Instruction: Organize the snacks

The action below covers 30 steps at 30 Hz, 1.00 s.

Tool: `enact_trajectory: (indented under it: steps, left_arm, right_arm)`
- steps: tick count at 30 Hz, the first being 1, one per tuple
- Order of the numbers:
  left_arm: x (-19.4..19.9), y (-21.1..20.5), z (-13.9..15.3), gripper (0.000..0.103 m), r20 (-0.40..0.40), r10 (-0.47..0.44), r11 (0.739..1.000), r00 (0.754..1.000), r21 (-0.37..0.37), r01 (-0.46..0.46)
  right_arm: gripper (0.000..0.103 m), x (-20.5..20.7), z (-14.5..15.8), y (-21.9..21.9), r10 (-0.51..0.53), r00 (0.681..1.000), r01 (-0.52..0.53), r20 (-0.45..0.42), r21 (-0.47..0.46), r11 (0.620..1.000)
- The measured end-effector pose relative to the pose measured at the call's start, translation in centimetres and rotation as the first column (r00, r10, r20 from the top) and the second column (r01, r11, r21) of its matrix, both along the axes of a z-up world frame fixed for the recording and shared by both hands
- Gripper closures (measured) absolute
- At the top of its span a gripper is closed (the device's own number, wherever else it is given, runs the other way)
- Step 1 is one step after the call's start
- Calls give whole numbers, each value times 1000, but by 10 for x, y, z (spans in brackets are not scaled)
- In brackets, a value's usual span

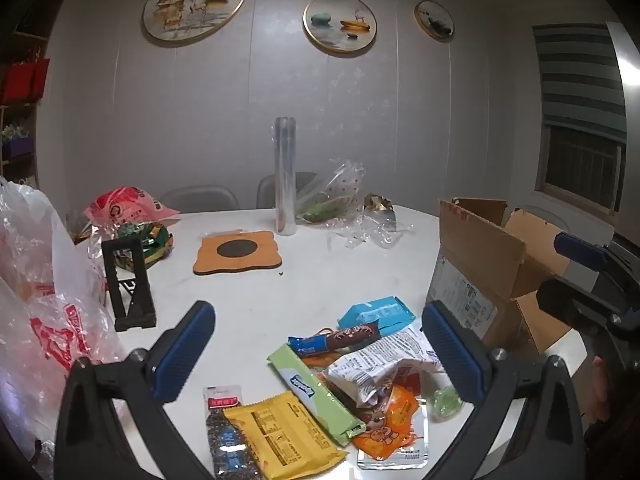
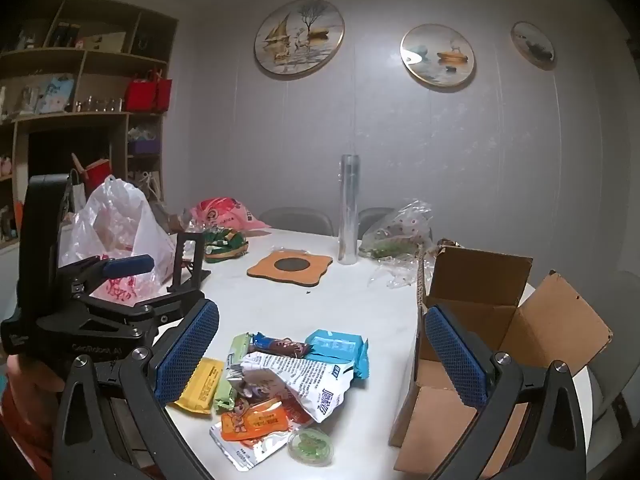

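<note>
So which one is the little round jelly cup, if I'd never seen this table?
Start at the open cardboard box on the white table, then look to the snack pile beside it. At the pile's near edge, by the orange packet, sits the jelly cup: the only round, clear, green-filled item among flat wrappers.

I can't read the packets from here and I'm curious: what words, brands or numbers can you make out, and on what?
"GeoRobot AI", roughly, faint: on the black body of the left tongs in the right wrist view.
White crumpled snack bag: large Chinese characters and fine print, too blurred to quote.
Yellow packet: a printed table, too small.
Cardboard box: shipping label, unreadable.
Red-printed plastic bag: unreadable.
</note>
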<state>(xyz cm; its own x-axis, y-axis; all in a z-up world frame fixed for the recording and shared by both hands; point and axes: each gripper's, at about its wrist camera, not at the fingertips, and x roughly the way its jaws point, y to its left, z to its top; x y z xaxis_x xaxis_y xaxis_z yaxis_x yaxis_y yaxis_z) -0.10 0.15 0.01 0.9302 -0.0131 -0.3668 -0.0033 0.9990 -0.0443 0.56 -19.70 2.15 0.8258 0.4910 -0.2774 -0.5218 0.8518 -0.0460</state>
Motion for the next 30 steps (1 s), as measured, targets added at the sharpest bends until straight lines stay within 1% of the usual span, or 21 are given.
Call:
enact_trajectory:
  steps: [1,4,5,9,11,30]
  left_arm:
    - [1,1,0,1,-10,2,1000,1000,0,-2]
    - [0,3,1,1,-7,-2,1000,1000,9,2]
    - [0,4,1,1,-6,-3,1000,1000,11,3]
    - [-2,10,2,1,-3,-5,1000,1000,21,5]
    - [1,3,-5,1,-8,11,1000,1000,28,-11]
    - [0,-2,-6,1,-11,7,999,1000,33,-6]
  right_arm:
    - [0,0,0,0,-4,1000,4,1,2,1000]
    - [0,0,1,-3,-7,1000,7,-1,11,1000]
    - [0,-4,0,1,5,1000,-5,6,-12,1000]
    - [0,-3,-1,-1,12,1000,-12,1,0,1000]
    - [0,-2,-2,0,13,1000,-13,-2,4,1000]
    - [0,-7,-4,-1,14,1000,-14,1,-6,1000]
